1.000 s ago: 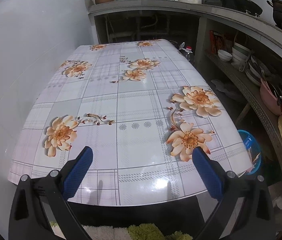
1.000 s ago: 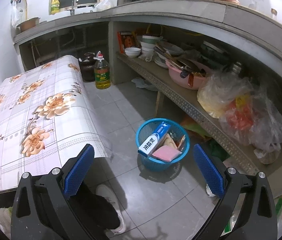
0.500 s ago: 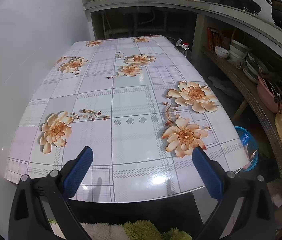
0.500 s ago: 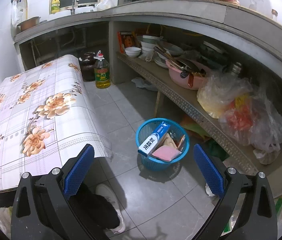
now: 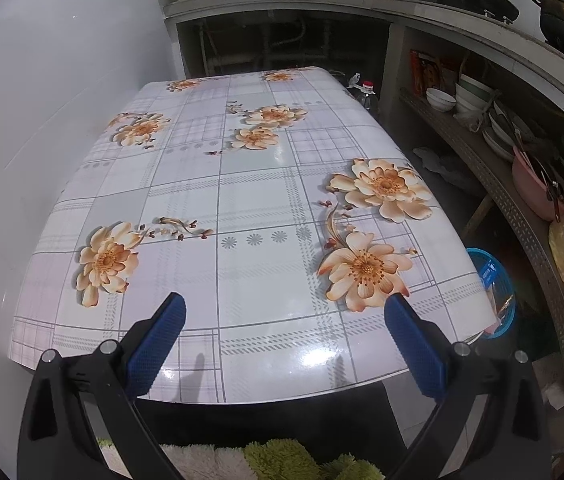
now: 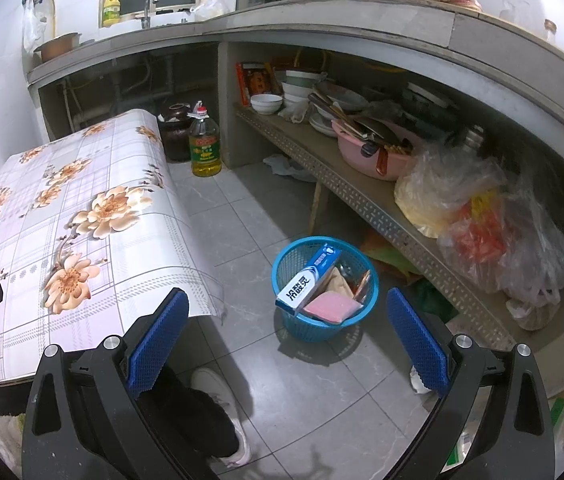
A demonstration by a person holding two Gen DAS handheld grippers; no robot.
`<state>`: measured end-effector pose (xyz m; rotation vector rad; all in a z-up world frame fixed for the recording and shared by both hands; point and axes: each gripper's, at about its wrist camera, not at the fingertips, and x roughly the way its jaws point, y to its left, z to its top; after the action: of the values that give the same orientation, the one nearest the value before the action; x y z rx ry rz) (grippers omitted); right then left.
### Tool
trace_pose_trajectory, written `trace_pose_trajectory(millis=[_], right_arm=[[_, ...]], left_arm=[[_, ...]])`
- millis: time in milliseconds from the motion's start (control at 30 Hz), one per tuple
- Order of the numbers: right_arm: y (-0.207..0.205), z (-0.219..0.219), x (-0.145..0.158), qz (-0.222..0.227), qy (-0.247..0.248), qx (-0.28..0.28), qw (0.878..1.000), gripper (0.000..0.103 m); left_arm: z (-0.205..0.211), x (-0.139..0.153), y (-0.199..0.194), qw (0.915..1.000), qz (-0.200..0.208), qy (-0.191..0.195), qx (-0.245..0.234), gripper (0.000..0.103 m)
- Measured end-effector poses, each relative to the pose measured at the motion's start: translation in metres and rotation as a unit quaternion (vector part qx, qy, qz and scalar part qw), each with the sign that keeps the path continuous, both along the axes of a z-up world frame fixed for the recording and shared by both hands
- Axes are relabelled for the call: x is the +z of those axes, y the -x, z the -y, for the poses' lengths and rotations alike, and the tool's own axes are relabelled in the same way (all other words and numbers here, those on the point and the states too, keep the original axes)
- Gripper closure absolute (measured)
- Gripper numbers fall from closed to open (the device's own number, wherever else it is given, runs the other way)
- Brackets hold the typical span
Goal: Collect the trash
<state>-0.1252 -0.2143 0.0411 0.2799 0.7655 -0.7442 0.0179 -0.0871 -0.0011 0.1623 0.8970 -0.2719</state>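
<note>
The left gripper [image 5: 284,338] is spread wide above the near edge of the flowered table [image 5: 242,200], gripping nothing. The right gripper [image 6: 288,334] is equally wide and empty, held over the tiled floor [image 6: 242,220]. Ahead of it the blue basket [image 6: 324,280] stands on the floor beside the table (under the shelf edge), holding a toothpaste box [image 6: 308,278], a pink pad [image 6: 328,307] and some wrappers.

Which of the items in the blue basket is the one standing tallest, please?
The blue-and-white toothpaste box leans above the blue basket rim; the pink pad lies lower.
</note>
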Motion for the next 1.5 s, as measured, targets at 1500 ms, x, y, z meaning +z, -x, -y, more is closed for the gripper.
trace_pose_trajectory(millis=[1500], right_arm=[[0.0005, -0.0001, -0.0023, 0.001, -0.005, 0.001, 1.0, 0.008]], left_arm=[[0.0016, -0.0036, 0.0007, 1.0, -0.006, -0.004, -0.004, 0.006]])
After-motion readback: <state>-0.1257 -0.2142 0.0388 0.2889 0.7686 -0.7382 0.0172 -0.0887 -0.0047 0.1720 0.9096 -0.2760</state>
